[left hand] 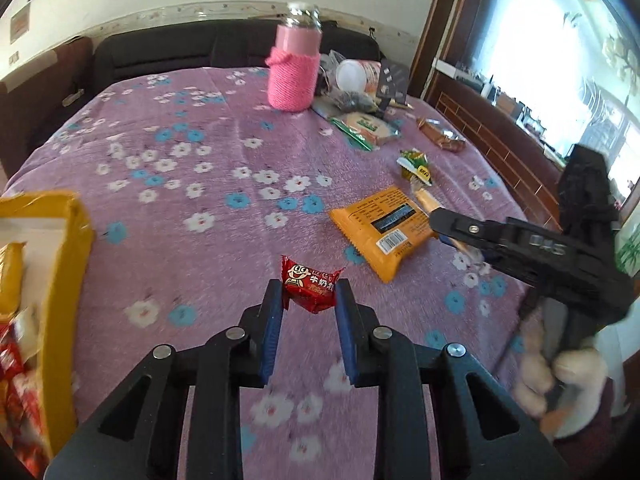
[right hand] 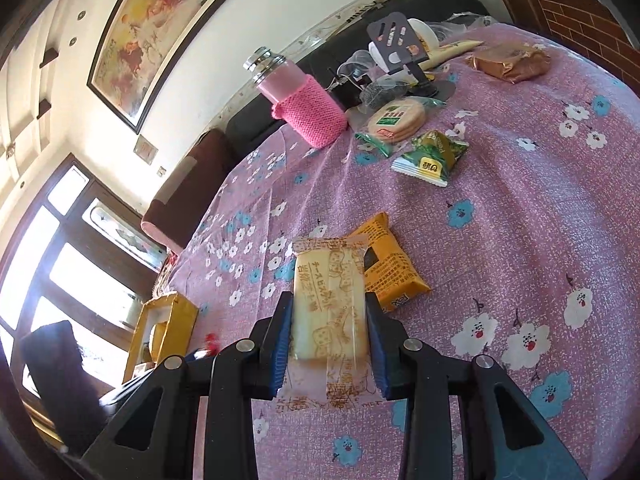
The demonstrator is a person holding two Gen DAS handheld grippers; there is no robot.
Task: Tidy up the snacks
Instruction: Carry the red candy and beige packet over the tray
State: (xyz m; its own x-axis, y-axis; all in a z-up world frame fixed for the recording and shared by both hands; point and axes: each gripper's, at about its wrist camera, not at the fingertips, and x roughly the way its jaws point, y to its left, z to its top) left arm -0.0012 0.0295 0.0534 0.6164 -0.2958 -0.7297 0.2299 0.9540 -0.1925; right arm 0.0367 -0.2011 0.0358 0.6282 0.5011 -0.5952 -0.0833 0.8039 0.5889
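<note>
Now you have a piece in each hand, so treat the yellow box [left hand: 60,248] as your landmark. Your left gripper [left hand: 309,292] has its fingers clamped on the small red candy [left hand: 308,284], held by its two sides above the cloth, to the right of the box. Your right gripper [right hand: 329,320] has its fingers pressed on the long sides of the pale biscuit pack [right hand: 329,304], well to the right of the box and just over the orange snack packet [left hand: 382,230].

My advice: take the candy to the box first, since it is the nearer. Keep the squeeze steady; the wrapper is thin, glossy and crinkled, with twisted ends, and could slip. Lower it into the box before letting go, beside the red and yellow packs already lying there.

The biscuit pack is a flat rectangle in clear printed film, probably brittle inside, so grip no harder than you do now. The box looks like stiff card with upright walls. The desk [left hand: 192,168] wears a soft, fuzzy purple cloth with flowers. Farther from the box stand a jar in a pink knitted sleeve [left hand: 294,76] and more foil packets.
</note>
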